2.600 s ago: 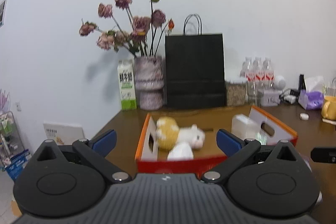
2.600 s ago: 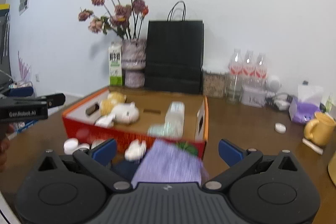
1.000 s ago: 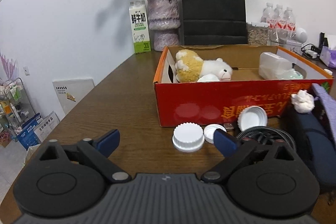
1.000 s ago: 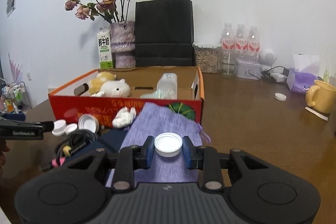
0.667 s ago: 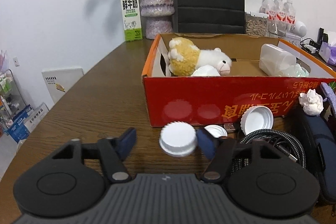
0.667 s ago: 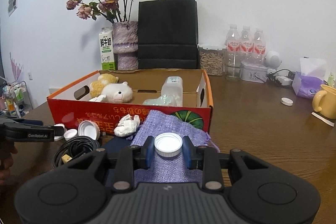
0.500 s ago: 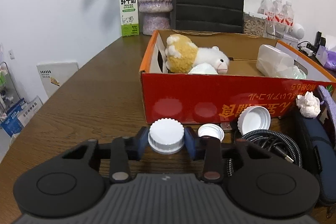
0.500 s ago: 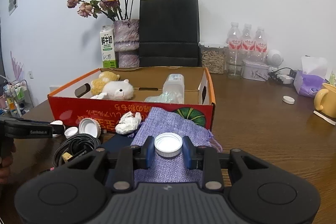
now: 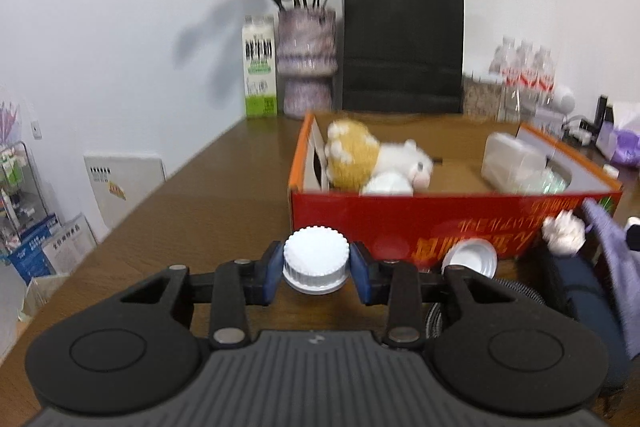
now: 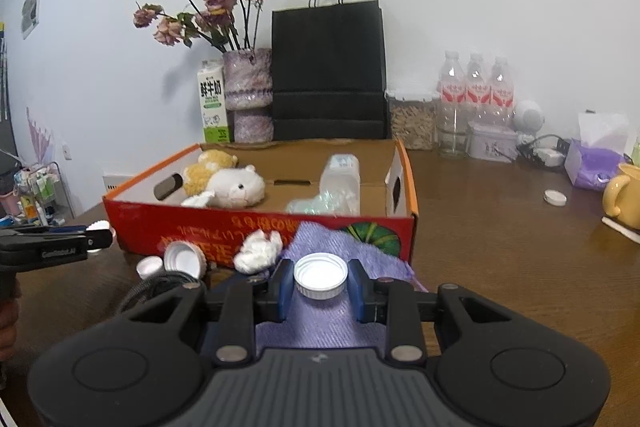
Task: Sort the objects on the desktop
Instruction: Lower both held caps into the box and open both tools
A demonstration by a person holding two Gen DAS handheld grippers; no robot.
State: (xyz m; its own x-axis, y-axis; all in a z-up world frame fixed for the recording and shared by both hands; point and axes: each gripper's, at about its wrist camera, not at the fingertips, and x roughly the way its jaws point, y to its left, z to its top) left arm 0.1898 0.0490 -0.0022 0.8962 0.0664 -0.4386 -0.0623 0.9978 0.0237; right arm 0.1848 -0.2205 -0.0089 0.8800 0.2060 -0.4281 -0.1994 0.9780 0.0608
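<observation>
1. Currently two caps are in hand: a ridged white cap (image 9: 315, 259) in my left gripper (image 9: 315, 272), clear of the table (image 9: 208, 203) just in front of the red box (image 9: 400, 223); a smaller white cap (image 10: 320, 275), open side up, in my right gripper (image 10: 320, 285) over the purple cloth (image 10: 360, 255).
2. Done so far, by the look of it: plush toy (image 10: 228, 185), clear plastic container (image 10: 340, 179) and crinkled wrap sit inside the box.
3. Left on the table against the box front: two more caps (image 10: 185, 259), crumpled tissue (image 10: 258, 251), coiled cable (image 10: 160, 287), dark blue pouch (image 9: 588, 299), plus the cloth. Another cap (image 10: 555, 197) lies well apart near the yellow mug (image 10: 624, 199). I'd call it under halfway.
4. Left jaws narrowed partway, both blue pads pressing the ridged cap's sides.
5. Right jaws narrower, pads clamped on the small cap's rim.
6. Left view is motion-blurred; cap contact reads clearly anyway.
</observation>
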